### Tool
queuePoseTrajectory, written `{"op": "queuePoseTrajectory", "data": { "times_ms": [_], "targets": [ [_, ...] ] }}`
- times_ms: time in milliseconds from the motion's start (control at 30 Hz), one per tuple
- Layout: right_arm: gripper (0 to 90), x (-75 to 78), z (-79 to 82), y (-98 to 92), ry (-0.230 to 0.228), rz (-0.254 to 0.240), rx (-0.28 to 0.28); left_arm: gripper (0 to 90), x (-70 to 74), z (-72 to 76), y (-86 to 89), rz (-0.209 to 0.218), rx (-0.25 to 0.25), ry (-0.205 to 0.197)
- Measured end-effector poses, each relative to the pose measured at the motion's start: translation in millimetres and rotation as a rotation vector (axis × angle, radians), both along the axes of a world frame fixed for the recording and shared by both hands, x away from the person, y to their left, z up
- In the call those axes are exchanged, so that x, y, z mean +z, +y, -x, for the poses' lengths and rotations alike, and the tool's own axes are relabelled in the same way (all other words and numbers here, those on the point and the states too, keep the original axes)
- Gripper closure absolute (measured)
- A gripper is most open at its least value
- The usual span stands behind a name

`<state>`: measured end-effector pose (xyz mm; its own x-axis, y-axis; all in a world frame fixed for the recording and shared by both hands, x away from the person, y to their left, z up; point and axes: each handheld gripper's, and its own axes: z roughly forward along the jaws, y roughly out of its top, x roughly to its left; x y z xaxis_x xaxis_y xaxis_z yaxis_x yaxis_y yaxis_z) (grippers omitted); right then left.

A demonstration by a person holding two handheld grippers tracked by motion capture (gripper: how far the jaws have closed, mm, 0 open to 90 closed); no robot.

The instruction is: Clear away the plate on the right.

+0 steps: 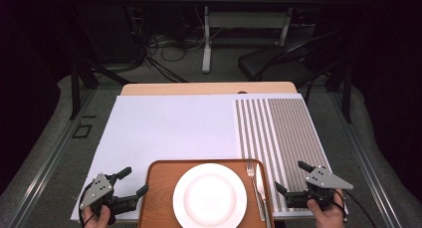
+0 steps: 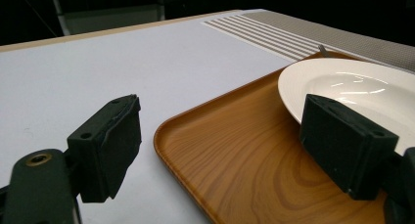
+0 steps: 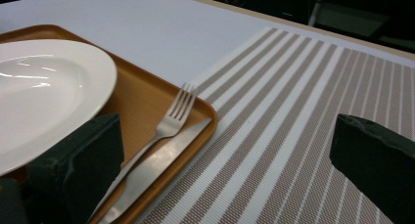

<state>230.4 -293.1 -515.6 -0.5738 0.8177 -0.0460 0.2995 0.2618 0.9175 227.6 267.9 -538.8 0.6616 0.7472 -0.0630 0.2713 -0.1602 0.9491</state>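
Note:
A brown wooden tray lies at the table's front edge with a white plate in its middle. A fork and a knife rest along the tray's right side. My left gripper stands open just left of the tray, nothing between its jaws; its own view looks over the tray's corner toward the plate. My right gripper stands open over the striped placemat, right of the tray, holding nothing. Its view shows the fork, knife and plate.
A white sheet covers the table's left and middle; the striped placemat covers the right. Beyond the far edge are a desk frame, cables on the floor and a dark chair.

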Motion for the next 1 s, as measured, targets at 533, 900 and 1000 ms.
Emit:
{"op": "queuePoseTrajectory", "data": {
  "times_ms": [533, 900, 1000],
  "targets": [
    [0.0, -13.2, -8.1, -44.4, 0.061, -0.113, -0.269, 16.0, 0.2, 0.1, 1.6, -0.001, 0.01, -0.003],
    [0.0, -18.2, -10.7, -49.2, 0.083, -0.134, -0.3, 16.0, -0.2, -0.6, 3.1, 0.002, 0.017, -0.004],
    [0.0, -20.4, -11.9, -47.0, 0.09, -0.11, -0.314, 16.0, 0.1, -0.3, 3.4, -0.001, 0.018, -0.004]
  ]
}}
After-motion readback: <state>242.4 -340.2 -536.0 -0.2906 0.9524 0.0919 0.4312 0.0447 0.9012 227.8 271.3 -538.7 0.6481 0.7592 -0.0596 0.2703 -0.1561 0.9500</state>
